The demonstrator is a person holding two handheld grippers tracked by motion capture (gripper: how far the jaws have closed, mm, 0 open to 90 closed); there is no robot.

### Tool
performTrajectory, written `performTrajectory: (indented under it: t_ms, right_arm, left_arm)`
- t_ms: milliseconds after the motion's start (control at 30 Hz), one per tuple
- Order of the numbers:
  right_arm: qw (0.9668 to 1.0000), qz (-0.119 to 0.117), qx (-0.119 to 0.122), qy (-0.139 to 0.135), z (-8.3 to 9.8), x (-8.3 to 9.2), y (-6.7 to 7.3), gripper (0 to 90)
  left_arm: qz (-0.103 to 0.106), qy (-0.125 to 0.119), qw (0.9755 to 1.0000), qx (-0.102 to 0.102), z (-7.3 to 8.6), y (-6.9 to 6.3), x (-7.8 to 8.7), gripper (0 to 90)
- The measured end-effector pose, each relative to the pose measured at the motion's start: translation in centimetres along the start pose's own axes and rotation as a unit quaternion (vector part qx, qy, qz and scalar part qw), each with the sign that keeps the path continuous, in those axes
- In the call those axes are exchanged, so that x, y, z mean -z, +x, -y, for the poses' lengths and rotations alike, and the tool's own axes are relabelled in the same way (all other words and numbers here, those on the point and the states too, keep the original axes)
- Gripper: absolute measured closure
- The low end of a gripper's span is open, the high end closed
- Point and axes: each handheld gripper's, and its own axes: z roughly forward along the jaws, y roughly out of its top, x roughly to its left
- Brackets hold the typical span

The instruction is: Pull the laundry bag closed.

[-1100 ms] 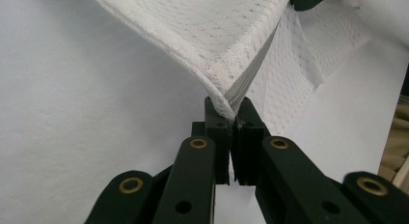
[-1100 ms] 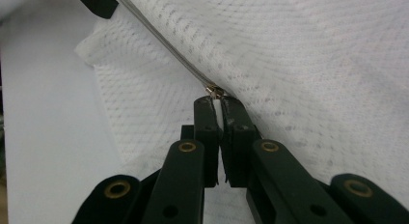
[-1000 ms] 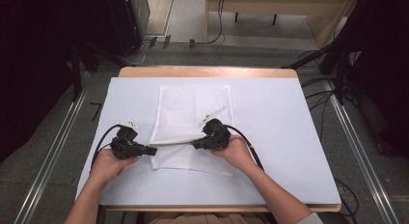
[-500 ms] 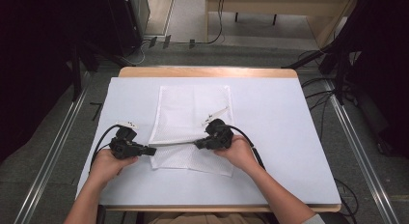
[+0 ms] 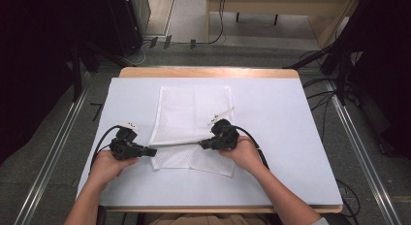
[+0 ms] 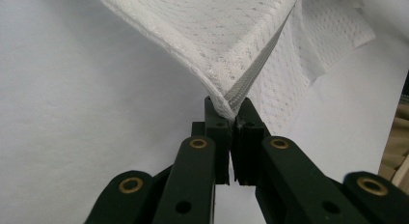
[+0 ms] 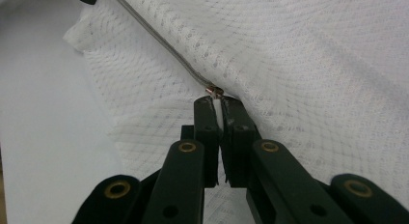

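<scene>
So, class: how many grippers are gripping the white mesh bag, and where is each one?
2. The left gripper pinches the mesh bag at its near-left corner, at the zipper's end. The right gripper pinches the zipper pull, further right along the zipper.

Mesh bag (image 5: pixel 191 113): white, fine net pattern, grey zipper band (image 6: pixel 255 72). Surface (image 5: pixel 291 137): plain white. Hand-held gripper (image 5: pixel 148 152): black.

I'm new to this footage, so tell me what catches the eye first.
A white mesh bag lies mid-table on a pale sheet, its near part lifted and its grey zipper stretched taut between two black grippers. The left gripper pinches the bag's zipper corner, jaws shut. The right gripper clamps the white pull tab beside the metal slider.
</scene>
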Motion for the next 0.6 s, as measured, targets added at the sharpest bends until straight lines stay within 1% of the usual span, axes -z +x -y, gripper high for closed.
performTrajectory:
  t_ms: [333, 600]
  right_arm:
    - [1.0000, 0.006, -0.004, 0.006, 0.52, 0.38, -0.17, 88.1]
    - [1.0000, 0.006, -0.004, 0.003, 0.72, 0.70, -0.10, 88.1]
  left_arm:
    - [0.003, 0.000, 1.0000, 0.000, 0.06, 0.00, 0.03, 87.8]
    - [0.002, -0.001, 1.0000, -0.001, 0.06, -0.12, -0.03, 87.8]
